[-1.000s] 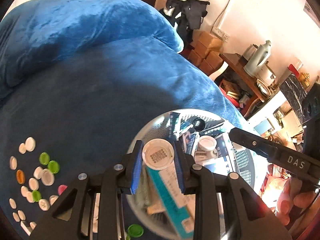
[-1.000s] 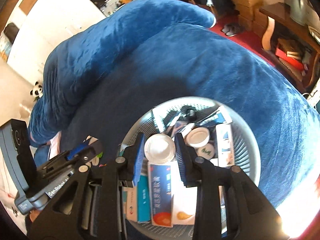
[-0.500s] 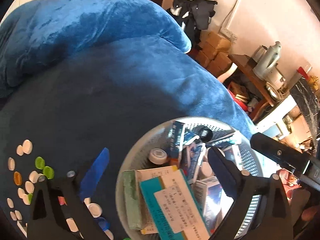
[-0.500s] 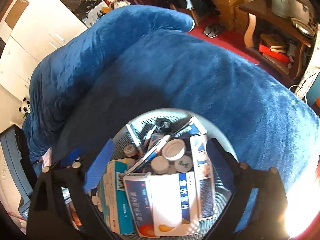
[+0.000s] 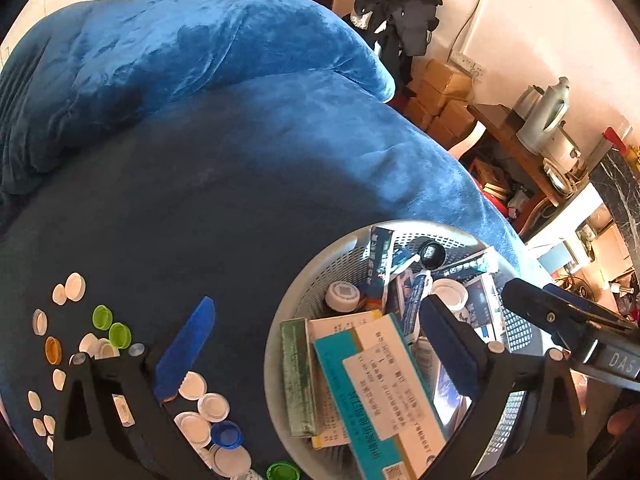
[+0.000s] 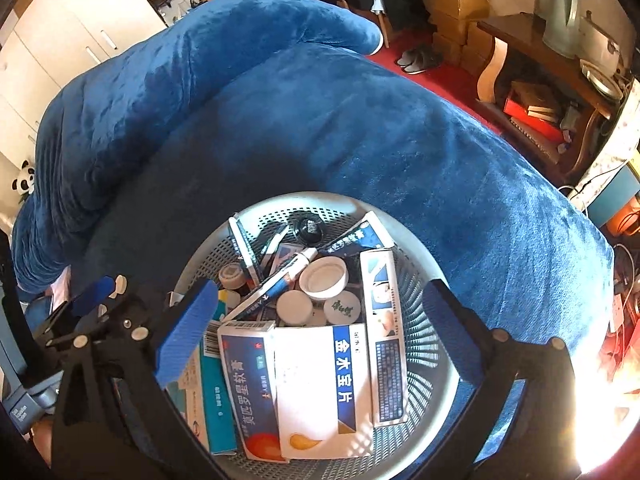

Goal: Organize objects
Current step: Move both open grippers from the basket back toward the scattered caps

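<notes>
A pale perforated round basket sits on the blue sofa seat, filled with medicine boxes, tubes and white-lidded jars. My left gripper hovers over its left rim, jaws opening, pads touching nothing. A small bottle with a white QR-code cap lies loose below it. My right gripper hangs over the basket's middle, jaws opening, with nothing gripped. A white-lidded jar rests among the other jars beneath it. Several loose bottle caps lie on the seat left of the basket.
The blue plush sofa rises into a backrest behind. On the right stand cardboard boxes, a wooden side table with a kettle and slippers on the red floor. The right gripper's body shows at the basket's right rim.
Both grippers went from shut to wide open. The left let go of the QR-capped bottle and the right let go of a white-lidded jar; both now lie in the basket.
</notes>
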Tool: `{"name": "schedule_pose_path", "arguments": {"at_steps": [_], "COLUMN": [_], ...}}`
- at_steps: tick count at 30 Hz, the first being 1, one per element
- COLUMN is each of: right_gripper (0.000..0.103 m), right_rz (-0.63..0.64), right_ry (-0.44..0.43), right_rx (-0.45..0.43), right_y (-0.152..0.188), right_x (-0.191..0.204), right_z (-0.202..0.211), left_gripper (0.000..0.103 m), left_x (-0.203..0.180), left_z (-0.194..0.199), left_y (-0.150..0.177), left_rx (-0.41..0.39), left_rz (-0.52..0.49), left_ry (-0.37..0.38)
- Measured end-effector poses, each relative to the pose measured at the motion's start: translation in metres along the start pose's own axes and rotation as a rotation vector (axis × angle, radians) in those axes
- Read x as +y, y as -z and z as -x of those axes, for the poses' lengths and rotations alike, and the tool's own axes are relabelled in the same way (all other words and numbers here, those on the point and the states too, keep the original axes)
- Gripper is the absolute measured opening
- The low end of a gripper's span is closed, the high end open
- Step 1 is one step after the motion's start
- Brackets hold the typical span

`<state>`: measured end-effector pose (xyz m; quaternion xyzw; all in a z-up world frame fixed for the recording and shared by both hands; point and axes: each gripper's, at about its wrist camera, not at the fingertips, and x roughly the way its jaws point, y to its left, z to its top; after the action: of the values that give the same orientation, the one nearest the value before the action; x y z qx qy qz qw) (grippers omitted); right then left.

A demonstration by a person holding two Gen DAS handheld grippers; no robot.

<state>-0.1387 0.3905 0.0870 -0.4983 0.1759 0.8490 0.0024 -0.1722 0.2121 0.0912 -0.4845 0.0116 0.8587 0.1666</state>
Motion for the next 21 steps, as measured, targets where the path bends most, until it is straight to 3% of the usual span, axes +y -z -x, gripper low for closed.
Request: {"name": "schedule_pose_path", "arguments": {"at_steps": [21], "right_gripper": [0.103], "right_rz": [0.061], "right_ry": [0.004], "right_rx": [0.01], "right_y": [0.012], "right_x": [0.043], "right_z": [-0.002], "left_gripper": [0.102], "left_x": [0.044], "left_z": [0.024], "left_y": [0.02], "left_rx": [-0.004], "left_rz": [0.034], "left_ry": [-0.023]}}
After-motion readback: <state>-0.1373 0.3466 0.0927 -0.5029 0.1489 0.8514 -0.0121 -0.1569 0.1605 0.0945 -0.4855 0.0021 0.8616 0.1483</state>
